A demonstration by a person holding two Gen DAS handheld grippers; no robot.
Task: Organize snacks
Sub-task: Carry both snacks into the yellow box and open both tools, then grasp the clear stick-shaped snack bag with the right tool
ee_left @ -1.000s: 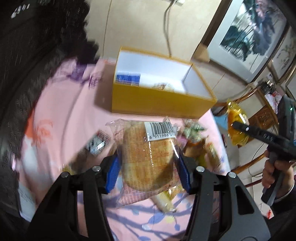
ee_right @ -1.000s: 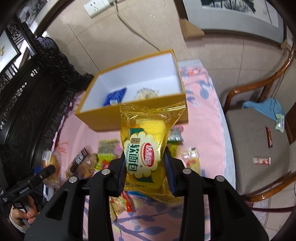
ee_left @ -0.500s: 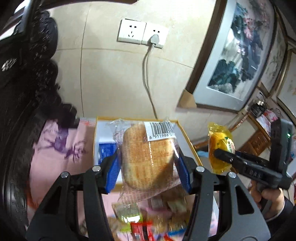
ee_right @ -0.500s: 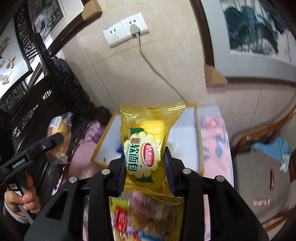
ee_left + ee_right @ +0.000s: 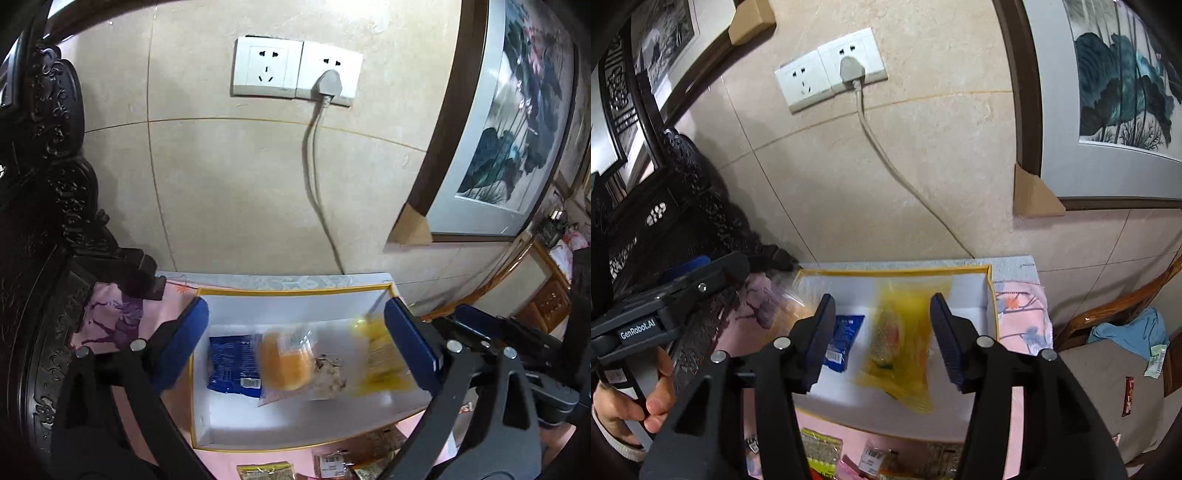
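Both of my grippers hang over the yellow-walled, white-lined cardboard box (image 5: 295,424), and both loads are out of the pads. The left gripper (image 5: 295,343) has its blue jaws opening wide, with nothing pressed between them; the round orange bun in a clear wrapper (image 5: 291,363) shows blurred just below, at about six o'clock from the fingertips, inside the box beside the flat blue foil packet (image 5: 233,363) at its nine o'clock. The right gripper (image 5: 882,332) is opening too, and the yellow soft-bread packet (image 5: 899,343) lies blurred between and below its jaws, untouched, long axis running twelve to six, over the box floor. I judge both are dropping or just landed; the blur won't let me say which. For the next pick, the loose packets on the pink floral tablecloth (image 5: 1021,317) lie at six o'clock of both grippers, back toward me, neither hand clearly nearer. A second ago each gripper clamped its packet short of the box; half a second ago they carried them above it; now the jaws are parted and the packets are inside.
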